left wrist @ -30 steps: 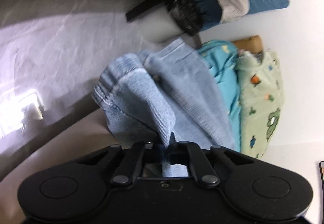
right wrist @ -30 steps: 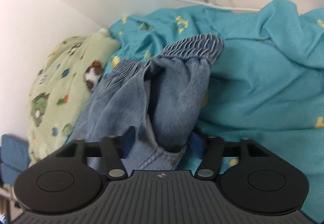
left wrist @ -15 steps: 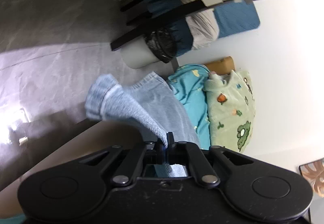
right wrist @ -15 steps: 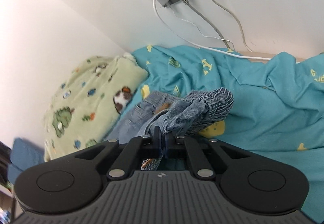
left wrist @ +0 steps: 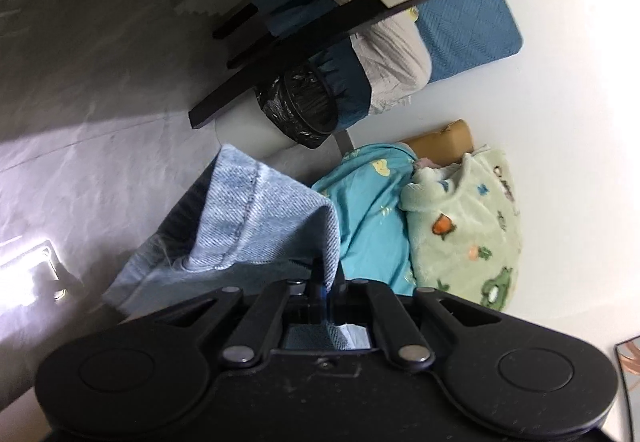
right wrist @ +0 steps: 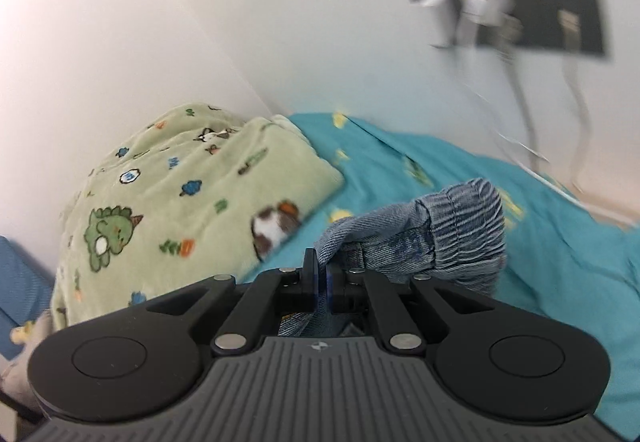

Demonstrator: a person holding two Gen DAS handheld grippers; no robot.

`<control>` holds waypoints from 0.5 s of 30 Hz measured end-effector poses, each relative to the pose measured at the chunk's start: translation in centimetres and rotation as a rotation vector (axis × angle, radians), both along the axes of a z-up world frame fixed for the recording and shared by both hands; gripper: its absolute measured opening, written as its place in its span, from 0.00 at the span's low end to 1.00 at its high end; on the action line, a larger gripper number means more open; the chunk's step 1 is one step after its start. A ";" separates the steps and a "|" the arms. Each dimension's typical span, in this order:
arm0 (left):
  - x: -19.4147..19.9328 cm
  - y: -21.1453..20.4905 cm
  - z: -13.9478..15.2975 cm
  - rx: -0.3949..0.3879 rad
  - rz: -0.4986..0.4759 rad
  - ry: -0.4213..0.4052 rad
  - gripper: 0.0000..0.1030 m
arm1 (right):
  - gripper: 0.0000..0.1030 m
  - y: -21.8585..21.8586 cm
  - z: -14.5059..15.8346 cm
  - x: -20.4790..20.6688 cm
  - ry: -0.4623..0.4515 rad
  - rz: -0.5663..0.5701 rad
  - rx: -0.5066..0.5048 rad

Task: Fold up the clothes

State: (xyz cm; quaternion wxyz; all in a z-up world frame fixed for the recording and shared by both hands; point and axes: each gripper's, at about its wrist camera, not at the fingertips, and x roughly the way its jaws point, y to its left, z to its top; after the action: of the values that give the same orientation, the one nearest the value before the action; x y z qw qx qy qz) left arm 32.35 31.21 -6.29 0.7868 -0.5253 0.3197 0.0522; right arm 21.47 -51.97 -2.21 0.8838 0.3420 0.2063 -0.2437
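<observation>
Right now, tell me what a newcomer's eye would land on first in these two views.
First, the light blue denim trousers, pinched in both claws: the left claw grips a plain edge, the right claw grips fabric beside the gathered elastic band. Next, the pale green fleece blanket with dinosaur prints, bunched in the wall corner on the teal printed bedsheet. Last, the black bin with a bin liner on the grey floor beyond the bed.

Teal sheet [right wrist: 540, 226] on bed, green dinosaur blanket [right wrist: 180, 194] beside it against white wall [right wrist: 280, 22]. Black outlet panel [right wrist: 560, 18] with cables, blurred. Black-bagged bin [left wrist: 300, 106] on grey floor [left wrist: 80, 102].
</observation>
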 end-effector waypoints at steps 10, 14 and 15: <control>15.6 -4.8 -6.0 0.253 -0.102 0.102 0.01 | 0.03 -1.4 -7.0 18.6 0.192 0.014 -0.129; 18.4 -5.1 -9.1 0.283 -0.138 0.131 0.02 | 0.02 -1.6 -10.0 22.2 0.220 0.055 -0.184; 18.8 -5.2 -9.5 0.291 -0.154 0.125 0.02 | 0.02 -1.6 -10.6 22.8 0.232 0.065 -0.194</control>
State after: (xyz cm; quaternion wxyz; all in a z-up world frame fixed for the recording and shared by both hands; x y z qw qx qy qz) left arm 51.18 26.04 -15.81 0.8347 -0.3757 0.3966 0.0699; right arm 44.22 -53.57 -12.80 0.8904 0.2176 0.2934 -0.2716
